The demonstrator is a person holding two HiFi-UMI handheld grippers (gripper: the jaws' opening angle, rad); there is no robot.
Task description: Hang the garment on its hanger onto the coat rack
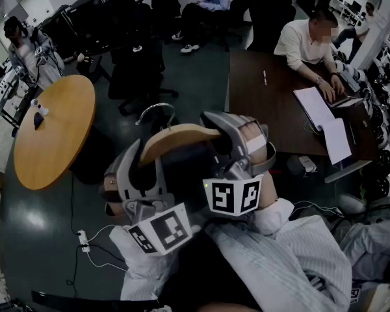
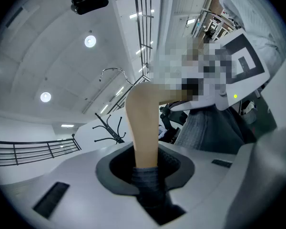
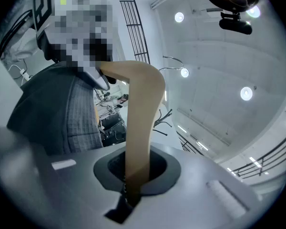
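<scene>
Both grippers hold a wooden hanger (image 1: 179, 135) with a metal hook (image 1: 157, 109) up close under the head camera. A dark grey garment (image 1: 188, 171) hangs from it between the grippers. My left gripper (image 1: 143, 161) grips the hanger's left arm; in the left gripper view the wood (image 2: 143, 128) and a fold of grey fabric (image 2: 148, 182) sit pinched in the left gripper (image 2: 145, 168). My right gripper (image 1: 237, 142) is shut on the other arm, seen as wood (image 3: 140, 123) in the right gripper (image 3: 136, 171). A black coat rack (image 2: 109, 128) stands far off, also the coat rack (image 3: 162, 120).
A round wooden table (image 1: 52, 129) stands at left and a dark desk (image 1: 273, 103) at right, where a person (image 1: 309, 41) works over papers. Black office chairs (image 1: 140, 64) stand ahead. A power strip with cables (image 1: 84, 240) lies on the floor. More people sit further back.
</scene>
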